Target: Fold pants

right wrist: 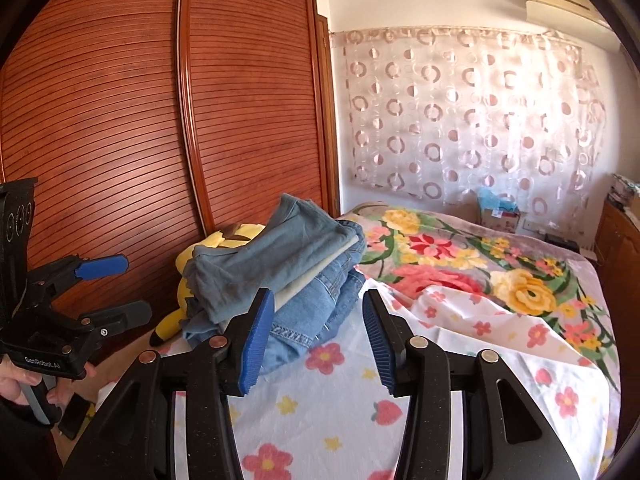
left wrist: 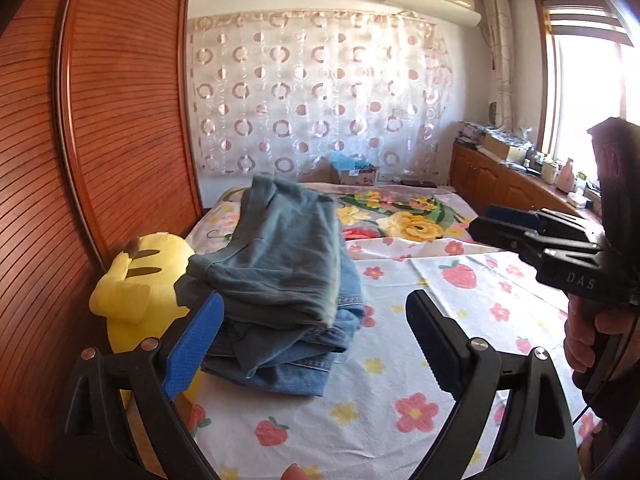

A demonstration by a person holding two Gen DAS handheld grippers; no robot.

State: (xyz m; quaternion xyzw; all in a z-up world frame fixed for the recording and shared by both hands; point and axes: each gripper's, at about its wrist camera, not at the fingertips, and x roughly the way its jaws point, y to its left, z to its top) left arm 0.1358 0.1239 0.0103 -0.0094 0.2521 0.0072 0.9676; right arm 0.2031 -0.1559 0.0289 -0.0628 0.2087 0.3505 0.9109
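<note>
pants: a folded blue-grey pair [left wrist: 276, 252] is lying on top of a stack of folded jeans [left wrist: 296, 352] at the left side of the bed, just beside the yellow plush toy
jeans: the denim layers are sitting under the top pair, with stitched seams showing at the near edge [right wrist: 320, 312]
left tool: the left tool [left wrist: 316, 344] is hovering just in front of the stack with its jaws standing wide; nothing is lying between the pads, and the blue pad [left wrist: 196, 352] is showing close to the stack's near left corner without pressing on it
right tool: the right tool [right wrist: 316, 344] is standing about half open and empty, its blue pads pointing toward the near right edge of the stack, apart from the cloth
hands: a hand [right wrist: 24, 384] is gripping the handle of the left tool, and another hand [left wrist: 592, 332] is gripping the handle of the right tool
bed: the sheet [left wrist: 460, 320] with flowers and strawberries is covering the near part, and a floral blanket [right wrist: 460, 264] is lying farther back
plush toy: the yellow toy [left wrist: 136, 280] is sitting between the stack and the wardrobe
wardrobe: the slatted wooden doors [right wrist: 120, 120] are standing along the left side of the bed
curtain: a sheer curtain with rings [left wrist: 320, 92] is hanging behind the bed
</note>
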